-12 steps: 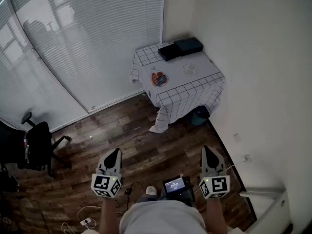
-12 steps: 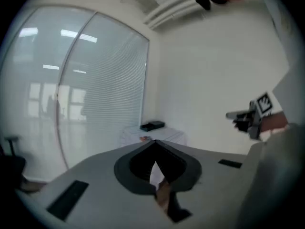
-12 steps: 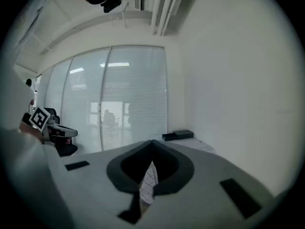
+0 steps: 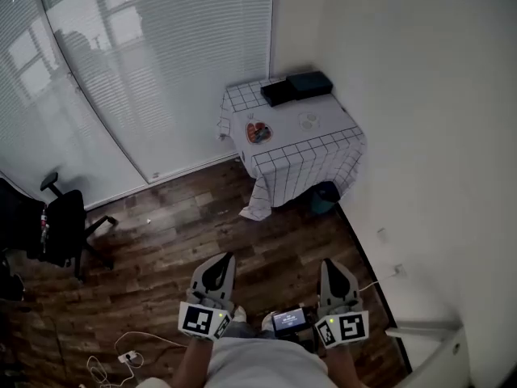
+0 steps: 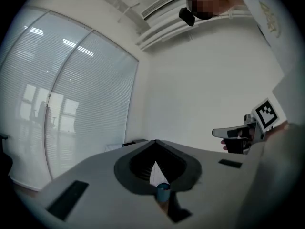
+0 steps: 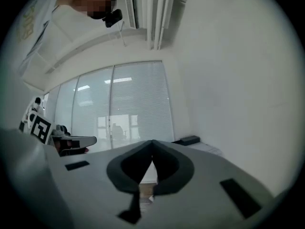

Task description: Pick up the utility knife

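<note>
Left hand-held gripper (image 4: 219, 262): jaws fully closed tip to tip, nothing between them; held level at the person's waist, pointing toward 12 o'clock.
Right hand-held gripper (image 4: 333, 267): jaws likewise meet at the tips and hold nothing; level, beside the left one.
Utility knife: cannot be made out from this far off. It is probably among the things on the tabletop (image 4: 295, 142), which stands in the room's corner at about 12 o'clock, well apart from both grippers.
Tabletop contents: two black boxes (image 4: 296, 86) at its 12 o'clock edge, a plate (image 4: 258, 131) with orange-red items toward 9 o'clock, and a small pale dish (image 4: 309, 120) near the middle. Whether the knife lies on the plate cannot be told.
Step in hand: seemingly the approach, since no reach has begun.
Path: open wooden floor (image 4: 266, 233) runs ahead; cables (image 4: 121, 354) lie at 8 o'clock and an office chair (image 4: 60, 225) at 9 o'clock, both off the direct line.
Doing it well: walk straight to the tabletop's near edge, find the knife before committing either gripper, then open the jaws early and line them across the handle's narrow width.
Risk: the checked cloth (image 4: 271, 186) hangs loose over the near side, so a low approach could snag it and drag the things on top.
</note>
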The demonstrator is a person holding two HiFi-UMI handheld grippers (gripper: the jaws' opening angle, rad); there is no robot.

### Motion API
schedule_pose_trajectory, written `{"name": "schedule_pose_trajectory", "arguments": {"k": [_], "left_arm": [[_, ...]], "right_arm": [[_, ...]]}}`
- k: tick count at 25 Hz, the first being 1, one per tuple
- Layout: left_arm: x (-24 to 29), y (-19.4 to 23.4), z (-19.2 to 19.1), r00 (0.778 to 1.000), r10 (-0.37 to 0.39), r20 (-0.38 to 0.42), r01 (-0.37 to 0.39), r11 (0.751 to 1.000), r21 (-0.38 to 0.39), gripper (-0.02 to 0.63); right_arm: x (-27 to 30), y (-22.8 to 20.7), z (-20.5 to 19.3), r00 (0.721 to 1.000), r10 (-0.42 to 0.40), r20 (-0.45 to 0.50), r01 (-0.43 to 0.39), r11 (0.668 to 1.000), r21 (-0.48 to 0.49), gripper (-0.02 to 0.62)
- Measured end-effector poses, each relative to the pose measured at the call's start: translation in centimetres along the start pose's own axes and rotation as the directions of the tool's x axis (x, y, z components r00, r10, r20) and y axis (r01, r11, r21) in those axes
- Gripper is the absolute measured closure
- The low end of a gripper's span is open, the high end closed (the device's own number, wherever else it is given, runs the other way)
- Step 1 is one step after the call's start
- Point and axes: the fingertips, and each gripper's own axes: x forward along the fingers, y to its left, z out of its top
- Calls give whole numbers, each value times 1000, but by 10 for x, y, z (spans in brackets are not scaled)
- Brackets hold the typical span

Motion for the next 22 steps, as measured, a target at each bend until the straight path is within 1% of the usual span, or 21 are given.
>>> {"name": "schedule_pose_trajectory", "arguments": {"k": [1,3,5,7,9,10,11,13,14,15,17,22], "left_arm": [[0,-9,4,1000,-6,-2,6,1000,7,600],[-1,-22,3,999,-22,-37,23,1000,8,600],[1,-31,-4,997,-25,-77,26,1000,12,600],[3,-33,-7,996,-2,-87,6,999,44,600],[7,-34,-7,996,19,-84,-14,998,60,598],[10,-33,-7,996,24,-80,-20,999,48,600],[14,-31,-7,997,26,-74,-25,1000,18,600],[24,-22,-4,998,34,-46,-37,997,-66,600],[29,-17,-3,999,42,-35,-45,995,-88,600],[34,-13,-3,998,50,-32,-52,995,-85,600],[45,-7,-2,998,59,-33,-60,997,-43,600],[84,10,3,998,41,-54,-39,999,33,600]], "right_arm": [[-3,-1,-2,1000,22,3,-22,999,42,589],[-8,-3,-4,999,52,14,-54,992,117,589],[-12,-3,-2,998,65,22,-67,988,136,589],[-11,-1,0,997,69,21,-71,992,104,589],[-6,-1,-2,997,76,1,-76,996,46,589],[-3,-1,-4,997,81,-10,-80,997,21,589],[0,-3,-5,997,82,-14,-82,997,4,589],[10,-7,-3,997,76,-6,-76,997,-9,589],[16,-9,-2,997,73,-2,-73,997,-15,589],[21,-12,0,997,71,1,-71,997,-24,589],[34,-18,2,998,68,5,-68,997,-35,589],[74,-34,3,999,37,-1,-37,999,-26,589]]}}
